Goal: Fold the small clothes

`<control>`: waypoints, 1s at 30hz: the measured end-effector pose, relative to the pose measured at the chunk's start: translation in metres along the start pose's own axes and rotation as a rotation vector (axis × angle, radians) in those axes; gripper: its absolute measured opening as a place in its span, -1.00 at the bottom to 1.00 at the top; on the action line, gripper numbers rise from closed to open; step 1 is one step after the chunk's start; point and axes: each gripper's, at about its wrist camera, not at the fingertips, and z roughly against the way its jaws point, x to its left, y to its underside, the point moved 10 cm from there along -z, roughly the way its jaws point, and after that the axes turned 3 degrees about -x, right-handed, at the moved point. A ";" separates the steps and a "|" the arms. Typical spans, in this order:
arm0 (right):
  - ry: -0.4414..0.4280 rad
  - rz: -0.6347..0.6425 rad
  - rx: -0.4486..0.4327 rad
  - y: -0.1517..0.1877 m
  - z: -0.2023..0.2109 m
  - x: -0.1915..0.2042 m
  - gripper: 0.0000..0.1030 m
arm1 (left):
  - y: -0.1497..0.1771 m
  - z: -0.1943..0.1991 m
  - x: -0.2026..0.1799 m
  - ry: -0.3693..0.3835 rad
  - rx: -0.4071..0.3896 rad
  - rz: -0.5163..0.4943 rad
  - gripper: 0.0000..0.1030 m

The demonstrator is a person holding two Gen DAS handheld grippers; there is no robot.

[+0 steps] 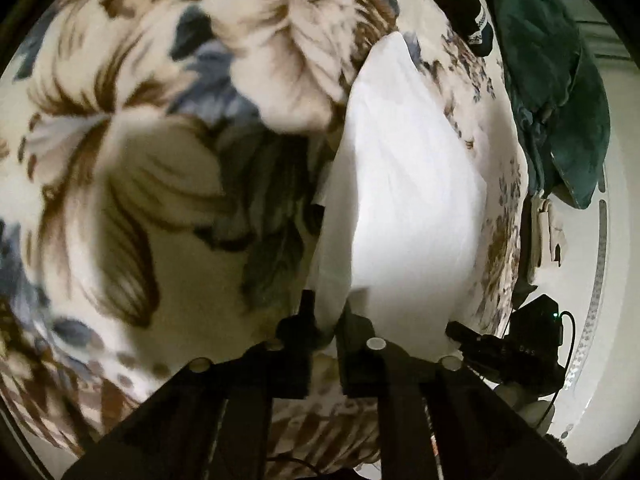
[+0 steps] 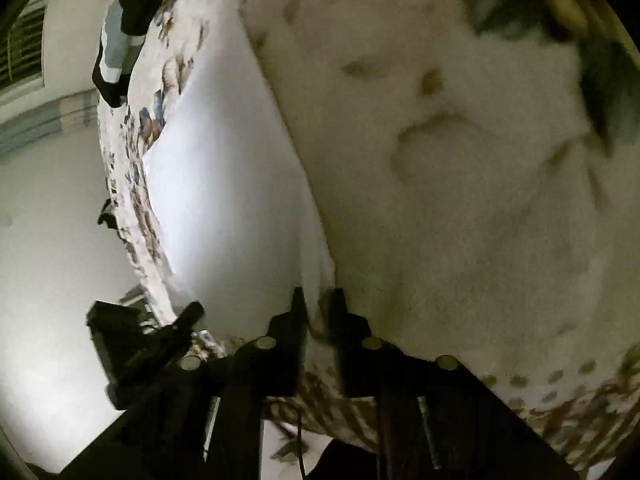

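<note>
A bedroom in a home: a floral blanket point(image 1: 132, 184) in cream, brown and grey-blue covers a bed, with a dark green garment point(image 1: 548, 80) heaped at its edge beside pale walls point(image 2: 48, 208).

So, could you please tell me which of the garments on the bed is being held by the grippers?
The white garment: both the left gripper and right gripper pinch its near edge. The dark green garment and black garment lie untouched farther away.
</note>
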 end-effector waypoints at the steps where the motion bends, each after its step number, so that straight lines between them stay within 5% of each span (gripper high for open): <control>1: 0.023 0.012 -0.019 -0.001 0.004 -0.001 -0.94 | -0.003 0.002 0.003 -0.014 -0.004 -0.008 -0.88; 5: 0.124 -0.003 -0.042 -0.007 0.017 -0.017 -1.00 | -0.011 0.006 0.027 -0.080 0.009 -0.025 -0.89; 9: 0.051 -0.082 -0.045 -0.015 0.026 -0.016 -0.96 | -0.017 0.023 0.020 0.029 0.010 -0.008 -0.79; 10: 0.044 -0.088 -0.049 -0.018 0.030 -0.019 -0.91 | -0.019 0.027 0.018 0.061 0.008 0.003 -0.65; 11: 0.020 -0.090 -0.059 -0.023 0.032 -0.019 -0.65 | -0.023 0.028 0.014 0.095 0.004 0.010 -0.07; 12: -0.001 -0.090 -0.068 -0.026 0.034 -0.021 -0.13 | -0.029 0.028 0.010 0.132 -0.004 0.016 0.54; 13: -0.027 -0.090 -0.075 -0.030 0.036 -0.021 0.08 | -0.035 0.024 0.005 0.179 -0.012 0.031 0.56; 17: -0.171 -0.029 -0.028 -0.044 0.021 -0.008 0.22 | -0.050 -0.011 -0.014 0.289 0.036 0.042 0.56; 21: -0.263 0.027 0.053 -0.045 -0.011 0.011 0.23 | -0.057 -0.051 -0.035 0.287 0.093 -0.026 0.57; 27: -0.337 0.057 0.104 -0.037 -0.037 0.041 0.25 | -0.056 -0.054 -0.052 0.299 0.066 -0.101 0.55; 28: -0.333 0.056 0.103 -0.038 -0.037 0.042 0.25 | -0.056 -0.053 -0.055 0.307 0.055 -0.104 0.46; 29: -0.329 0.061 0.090 -0.037 -0.035 0.044 0.10 | -0.057 -0.052 -0.056 0.301 0.048 -0.105 0.03; 30: -0.319 0.072 0.071 -0.037 -0.033 0.046 -0.44 | -0.055 -0.051 -0.053 0.287 0.050 -0.110 -0.46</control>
